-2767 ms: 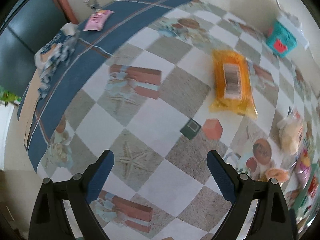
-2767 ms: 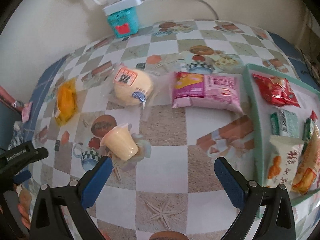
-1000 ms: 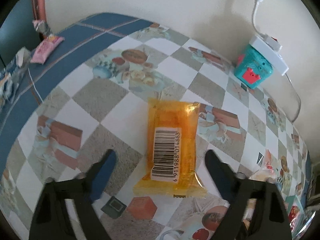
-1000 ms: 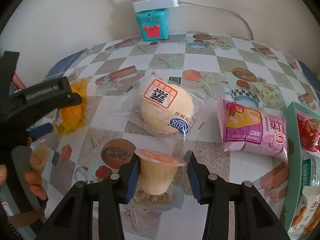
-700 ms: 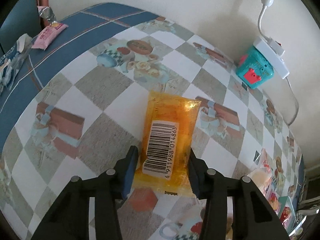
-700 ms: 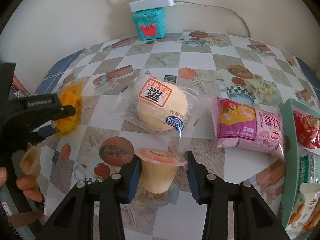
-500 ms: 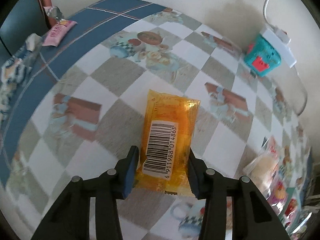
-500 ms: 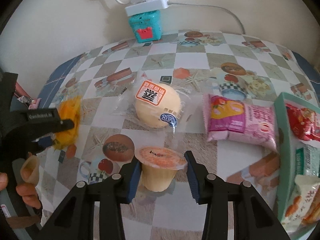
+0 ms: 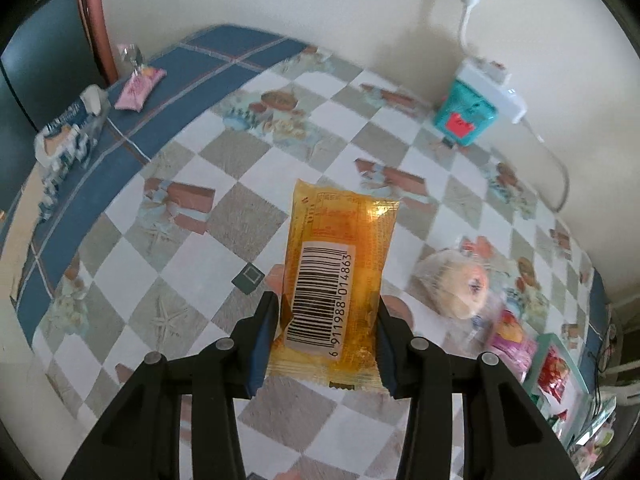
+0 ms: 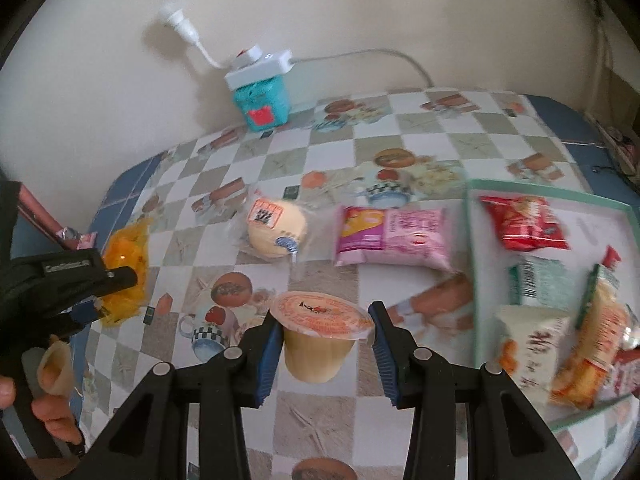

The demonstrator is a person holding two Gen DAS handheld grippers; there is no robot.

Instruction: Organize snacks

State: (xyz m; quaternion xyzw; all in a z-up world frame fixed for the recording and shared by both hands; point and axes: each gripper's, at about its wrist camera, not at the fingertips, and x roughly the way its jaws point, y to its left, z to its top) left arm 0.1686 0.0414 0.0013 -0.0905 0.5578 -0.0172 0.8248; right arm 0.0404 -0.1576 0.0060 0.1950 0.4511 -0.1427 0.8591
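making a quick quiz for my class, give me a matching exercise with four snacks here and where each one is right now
Things:
1. orange packet
2. jelly cup
3. pink packet
4. red packet

Places:
a. inside the green tray
b. lying on the tablecloth beside the round bun
c. in the left hand-held gripper
d. in the right hand-held gripper

Pairs: 1-c, 2-d, 3-b, 4-a

We seem to be in a home: a checked oilcloth table (image 9: 256, 168) against a plain wall, a white power strip (image 10: 260, 67) at upper centre, packaged snacks scattered about.
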